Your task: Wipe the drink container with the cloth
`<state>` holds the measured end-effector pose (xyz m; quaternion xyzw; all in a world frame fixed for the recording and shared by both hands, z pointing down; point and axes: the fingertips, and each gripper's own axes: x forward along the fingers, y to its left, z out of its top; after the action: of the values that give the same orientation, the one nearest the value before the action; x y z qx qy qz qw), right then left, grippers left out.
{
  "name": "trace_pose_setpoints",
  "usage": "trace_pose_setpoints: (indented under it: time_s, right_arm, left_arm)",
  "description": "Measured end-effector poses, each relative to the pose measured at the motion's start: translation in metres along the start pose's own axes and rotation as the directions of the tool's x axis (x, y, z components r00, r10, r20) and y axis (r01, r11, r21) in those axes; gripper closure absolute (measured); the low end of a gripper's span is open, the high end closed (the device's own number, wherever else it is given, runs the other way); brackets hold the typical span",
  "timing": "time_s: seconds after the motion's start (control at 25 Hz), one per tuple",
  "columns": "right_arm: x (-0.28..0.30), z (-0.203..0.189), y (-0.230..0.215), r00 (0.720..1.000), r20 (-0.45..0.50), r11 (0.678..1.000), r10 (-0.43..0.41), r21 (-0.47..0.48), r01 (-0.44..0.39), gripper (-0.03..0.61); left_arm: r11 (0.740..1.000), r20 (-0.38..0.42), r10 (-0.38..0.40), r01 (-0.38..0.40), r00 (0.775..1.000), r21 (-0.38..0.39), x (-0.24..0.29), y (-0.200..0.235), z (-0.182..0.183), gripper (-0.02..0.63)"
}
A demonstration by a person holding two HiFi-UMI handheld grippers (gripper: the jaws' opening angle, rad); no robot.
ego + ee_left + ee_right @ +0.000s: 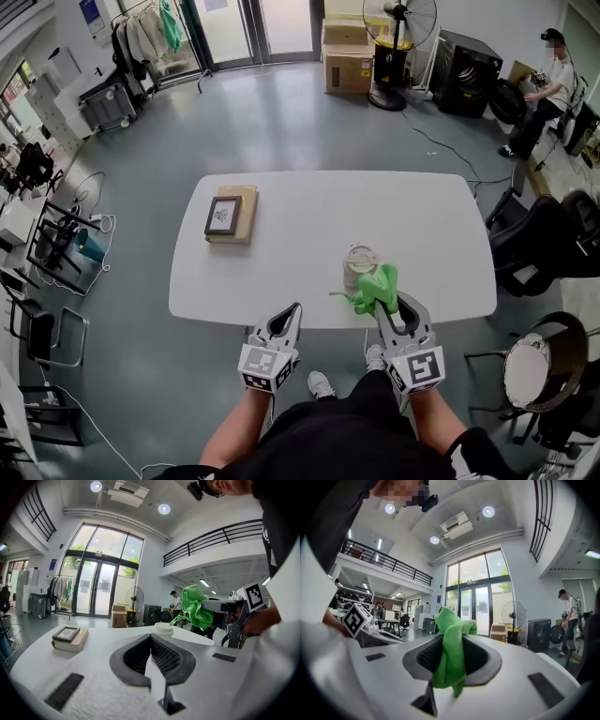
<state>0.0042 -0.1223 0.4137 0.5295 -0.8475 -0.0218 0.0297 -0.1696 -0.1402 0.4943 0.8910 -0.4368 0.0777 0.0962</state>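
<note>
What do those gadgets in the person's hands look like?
They are two matching handheld tools. The left gripper and right gripper have white bodies and tapering jaws lined with dark ribbed pads. Each carries a cube of black-and-white square markers. No cables show. The person wears dark clothes.

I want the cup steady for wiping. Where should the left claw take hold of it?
Probably its side wall, below the lid, coming level from the left. The cup stands upright, capped on top, and the cloth in the right claw crowds its right side. The left claw is shut, so open it first.
</note>
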Motion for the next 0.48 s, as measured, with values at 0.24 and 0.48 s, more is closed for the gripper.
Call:
trace_pose_setpoints:
  time_s: [0.24,0.48]
  right_arm:
    - [-0.005,0.004,-0.003,1.000,0.003,1.000,-0.025,0.001,0.025,0.471]
    - [-0.006,0.011,0.000,1.000,0.019,1.000,-0.010,-0.022,0.010,0.471]
  left_arm:
    - [1.000,0.010,-0.023,0.023,1.000,0.019,0.002,-0.007,0.008,0.606]
    - [0.998,0.005,-0.053,0.053,0.999,0.030,0.006,-0.022,0.010,0.606]
